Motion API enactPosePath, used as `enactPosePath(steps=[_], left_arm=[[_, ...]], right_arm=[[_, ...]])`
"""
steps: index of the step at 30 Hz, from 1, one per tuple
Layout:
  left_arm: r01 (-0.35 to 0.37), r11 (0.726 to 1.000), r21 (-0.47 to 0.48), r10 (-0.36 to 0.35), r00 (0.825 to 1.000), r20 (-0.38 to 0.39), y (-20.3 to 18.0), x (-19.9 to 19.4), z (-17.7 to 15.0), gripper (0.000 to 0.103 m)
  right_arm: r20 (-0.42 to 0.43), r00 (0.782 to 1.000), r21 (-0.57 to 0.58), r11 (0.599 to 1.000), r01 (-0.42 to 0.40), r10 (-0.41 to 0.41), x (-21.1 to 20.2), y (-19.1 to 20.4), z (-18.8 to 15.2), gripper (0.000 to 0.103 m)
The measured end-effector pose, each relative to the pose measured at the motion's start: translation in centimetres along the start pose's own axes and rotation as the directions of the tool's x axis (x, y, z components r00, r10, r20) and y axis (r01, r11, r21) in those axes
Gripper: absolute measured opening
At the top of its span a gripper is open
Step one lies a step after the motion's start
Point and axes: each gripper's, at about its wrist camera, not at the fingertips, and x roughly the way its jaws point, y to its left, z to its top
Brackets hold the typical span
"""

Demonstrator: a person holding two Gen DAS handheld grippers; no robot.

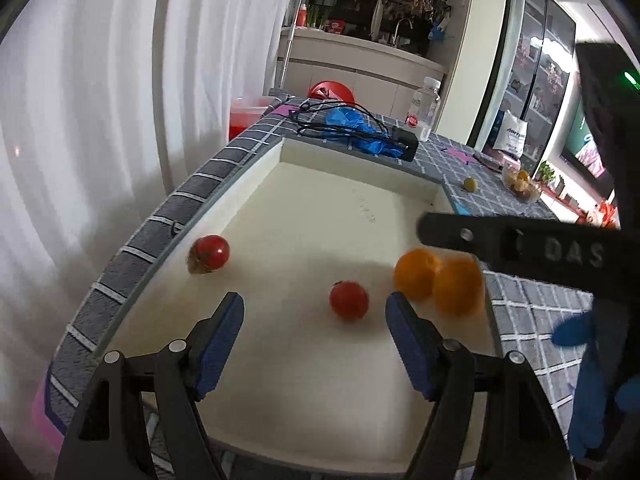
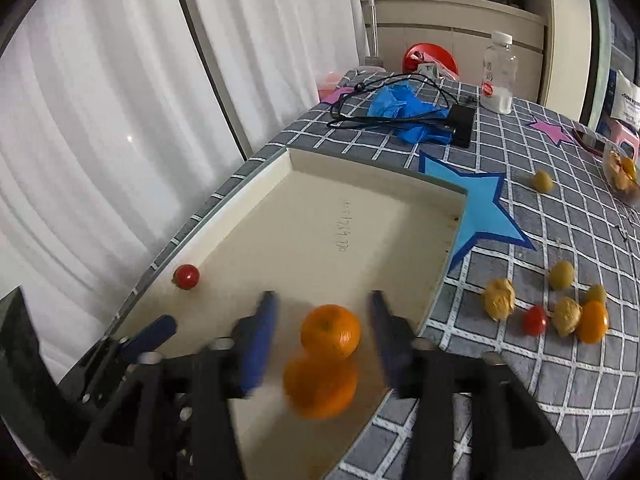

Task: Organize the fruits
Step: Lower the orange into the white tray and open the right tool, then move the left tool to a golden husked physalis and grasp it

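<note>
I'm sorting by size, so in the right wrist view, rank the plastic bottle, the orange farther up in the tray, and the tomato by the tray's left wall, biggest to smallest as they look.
1. plastic bottle
2. orange, though nearness to the camera inflates it
3. tomato

Your left gripper [image 1: 314, 314] hangs tilted down over the near end of the cream tray [image 1: 280, 152], jaws apart and empty. Your right gripper [image 2: 322, 316] reaches over the same tray's right side, jaws spread clear of any fruit.
</note>
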Motion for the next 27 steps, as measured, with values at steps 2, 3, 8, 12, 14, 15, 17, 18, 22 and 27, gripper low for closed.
enactPosePath(steps=[2,3,8,12,14,15,17,18,22,27], left_arm=[[-0.01,1.0,0.005,0.01,1.0,0.0,0.0,-0.1,0.0,0.078],[-0.006,1.0,0.005,0.006,1.0,-0.002,0.0,-0.1,0.0,0.078],[0.005,1.0,0.018,-0.005,1.0,-0.013,-1.0,0.0,0.3,0.079],[0.018,0.998,0.054,-0.018,1.0,-0.001,-2.9,-0.5,0.4,0.08],[0.026,0.997,0.077,-0.026,1.0,0.002,-4.0,-0.8,0.5,0.08],[0.029,0.995,0.092,-0.029,1.0,0.003,-4.6,-0.9,0.4,0.08],[0.034,0.991,0.126,-0.035,0.999,0.005,-6.0,-1.2,0.5,0.08],[0.039,0.989,0.145,-0.04,0.999,0.005,-6.9,-1.3,0.5,0.08],[0.071,0.973,0.218,-0.069,0.997,-0.019,-10.3,-1.2,0.9,0.08],[0.117,0.945,0.307,-0.094,0.992,-0.088,-15.4,0.6,1.7,0.08]], right_arm=[[0.02,1.0,0.034,0.999,0.002,-0.003,-0.5,-0.7,-0.1,0.1],[0.035,0.999,0.045,0.999,0.005,-0.007,-1.0,-1.1,-0.2,0.1],[0.031,0.997,0.125,0.99,0.063,-0.067,-3.0,-5.7,-1.0,0.1],[-0.005,0.986,0.22,0.962,0.164,-0.166,-4.1,-11.0,-3.1,0.1],[-0.033,0.975,0.27,0.937,0.22,-0.219,-4.6,-14.1,-4.5,0.1],[-0.043,0.969,0.286,0.927,0.244,-0.241,-4.9,-15.2,-5.2,0.1],[-0.066,0.955,0.315,0.902,0.295,-0.289,-5.5,-17.6,-6.4,0.1],[-0.078,0.945,0.329,0.887,0.325,-0.318,-6.0,-18.9,-7.2,0.1],[-0.096,0.914,0.349,0.847,0.402,-0.394,-7.6,-22.5,-9.7,0.101],[-0.043,0.916,0.356,0.85,0.388,-0.4,-8.9,-24.7,-11.6,0.103]])
